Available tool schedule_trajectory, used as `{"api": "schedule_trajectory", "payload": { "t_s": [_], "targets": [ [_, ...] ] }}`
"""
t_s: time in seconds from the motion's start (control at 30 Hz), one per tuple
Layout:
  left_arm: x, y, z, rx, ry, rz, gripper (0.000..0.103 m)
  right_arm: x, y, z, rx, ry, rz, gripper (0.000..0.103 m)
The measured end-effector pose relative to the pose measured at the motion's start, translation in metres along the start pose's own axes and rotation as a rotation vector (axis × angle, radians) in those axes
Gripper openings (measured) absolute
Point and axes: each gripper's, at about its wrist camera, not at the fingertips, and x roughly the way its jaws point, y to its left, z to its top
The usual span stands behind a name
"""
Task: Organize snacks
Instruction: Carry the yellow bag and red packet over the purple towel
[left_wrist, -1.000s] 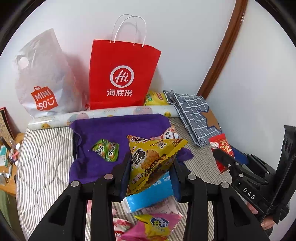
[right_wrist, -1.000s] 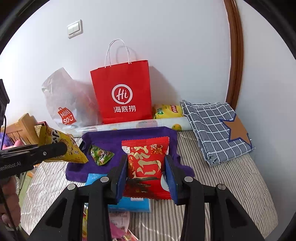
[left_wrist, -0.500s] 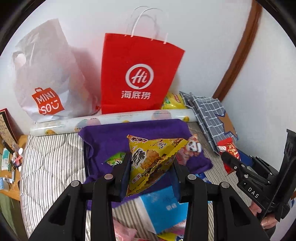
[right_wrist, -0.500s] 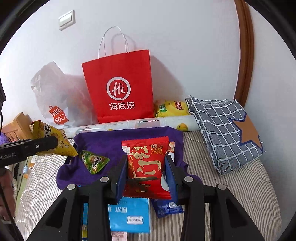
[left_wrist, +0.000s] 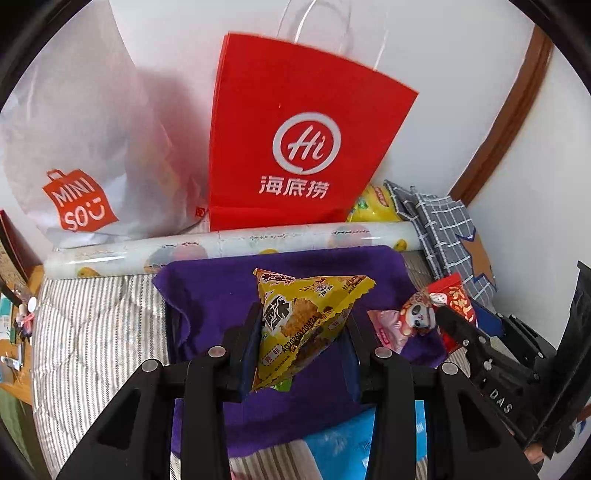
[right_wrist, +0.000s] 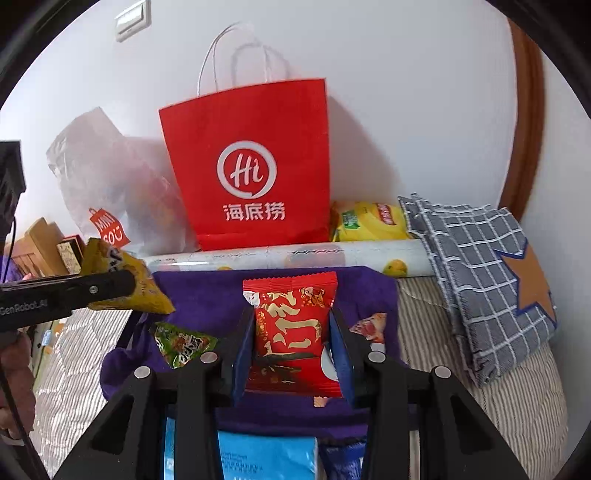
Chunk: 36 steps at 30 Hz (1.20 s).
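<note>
My left gripper (left_wrist: 301, 325) is shut on a yellow triangular snack packet (left_wrist: 306, 317) and holds it above the purple cloth (left_wrist: 221, 291) on the bed. My right gripper (right_wrist: 291, 332) is shut on a red snack packet (right_wrist: 291, 325) over the same purple cloth (right_wrist: 207, 295). On the cloth lie a green snack packet (right_wrist: 181, 341) and a pink panda packet (left_wrist: 406, 321). In the right wrist view the left gripper (right_wrist: 122, 286) enters from the left with the yellow packet (right_wrist: 147, 291). The right gripper's fingers (left_wrist: 461, 328) show at the right of the left wrist view with the red packet (left_wrist: 456, 295).
A red paper bag (right_wrist: 251, 166) and a white plastic Miniso bag (left_wrist: 81, 147) stand against the wall. A wrapped roll (right_wrist: 295, 254) lies behind the cloth. A checked grey cloth (right_wrist: 480, 266) and a yellow packet (right_wrist: 365, 221) sit at the right. A blue packet (right_wrist: 266, 458) lies near me.
Both grippers have moved forward and lower toward the purple cloth, each still holding its packet. The red bag and the cloth look nearer and larger.
</note>
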Motion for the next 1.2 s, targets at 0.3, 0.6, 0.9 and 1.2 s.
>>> {"api": "schedule_trajectory", "payload": {
  "t_s": [0.3,0.6,0.9,1.2],
  "targets": [
    [0.043,0.022,-0.002,-0.045,0.073,0.016,0.038,0.043,0.005,-0.017,-0.040,0.073,0.031,0.037],
    [0.067,0.038,-0.016,-0.085,0.138,-0.010,0.038,0.065,0.008,-0.032,-0.067,0.119,0.029,0.037],
    [0.070,0.029,-0.017,-0.056,0.151,0.015,0.039,0.070,0.004,-0.035,-0.051,0.135,0.006,0.039],
    [0.070,0.029,-0.017,-0.057,0.156,0.016,0.039,0.067,0.003,-0.036,-0.043,0.124,0.025,0.044]
  ]
}}
